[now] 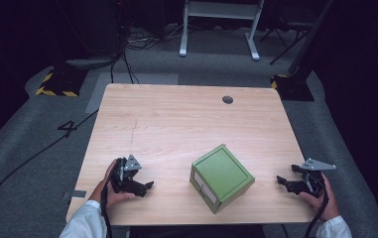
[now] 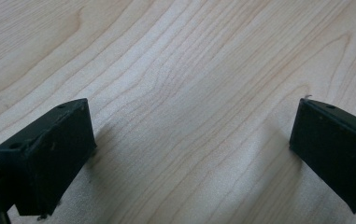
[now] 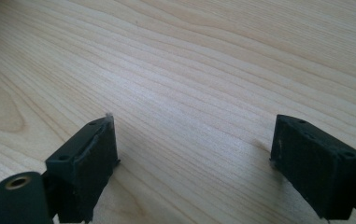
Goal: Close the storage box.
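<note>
At the near edge of the wooden table (image 1: 176, 119), the left gripper (image 1: 146, 187) is held low with jaws spread wide and empty; the right gripper (image 1: 282, 181) is likewise held agape, pointed inward; between them, apart from both, a green box (image 1: 222, 177) is set.

The person's forearms are cut off by the bottom edge just below the table (image 1: 186, 124). The green box (image 1: 221, 177) hides its far sides; the pale panel on its near-left face is too small to read. Beyond the table, the surroundings fade into darkness
</note>
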`<action>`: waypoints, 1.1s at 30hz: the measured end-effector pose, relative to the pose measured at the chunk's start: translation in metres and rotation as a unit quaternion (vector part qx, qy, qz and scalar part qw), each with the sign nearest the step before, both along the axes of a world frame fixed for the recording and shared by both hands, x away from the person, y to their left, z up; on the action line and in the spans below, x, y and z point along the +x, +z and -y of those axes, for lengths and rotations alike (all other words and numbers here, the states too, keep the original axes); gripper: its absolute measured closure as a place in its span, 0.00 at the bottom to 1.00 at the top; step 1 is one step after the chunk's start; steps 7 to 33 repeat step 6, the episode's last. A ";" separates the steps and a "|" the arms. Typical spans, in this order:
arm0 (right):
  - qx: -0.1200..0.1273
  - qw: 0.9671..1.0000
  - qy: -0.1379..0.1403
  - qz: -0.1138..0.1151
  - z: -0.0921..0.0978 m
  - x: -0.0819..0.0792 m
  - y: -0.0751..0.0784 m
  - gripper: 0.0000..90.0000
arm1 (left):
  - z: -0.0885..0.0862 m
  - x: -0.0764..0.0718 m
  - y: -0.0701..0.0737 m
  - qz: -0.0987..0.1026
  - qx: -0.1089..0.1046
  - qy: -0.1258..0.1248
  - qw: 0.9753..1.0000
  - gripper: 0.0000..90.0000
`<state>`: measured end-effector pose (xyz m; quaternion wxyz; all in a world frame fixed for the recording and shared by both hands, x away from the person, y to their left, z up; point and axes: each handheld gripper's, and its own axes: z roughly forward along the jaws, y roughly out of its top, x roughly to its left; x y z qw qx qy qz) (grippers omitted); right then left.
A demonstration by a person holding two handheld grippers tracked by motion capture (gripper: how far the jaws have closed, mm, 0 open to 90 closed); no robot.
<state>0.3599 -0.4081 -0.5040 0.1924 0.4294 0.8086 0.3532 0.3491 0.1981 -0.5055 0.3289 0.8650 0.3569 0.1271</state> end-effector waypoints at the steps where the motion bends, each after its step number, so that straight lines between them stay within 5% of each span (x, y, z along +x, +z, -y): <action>1: 0.000 1.000 0.000 0.000 0.000 0.000 0.000 0.16 | 0.000 0.000 0.000 0.000 -0.001 0.000 1.000 0.00; 33: -0.001 1.000 0.000 0.001 0.000 0.000 0.000 0.16 | 0.000 0.001 0.000 -0.002 -0.003 0.003 1.000 0.00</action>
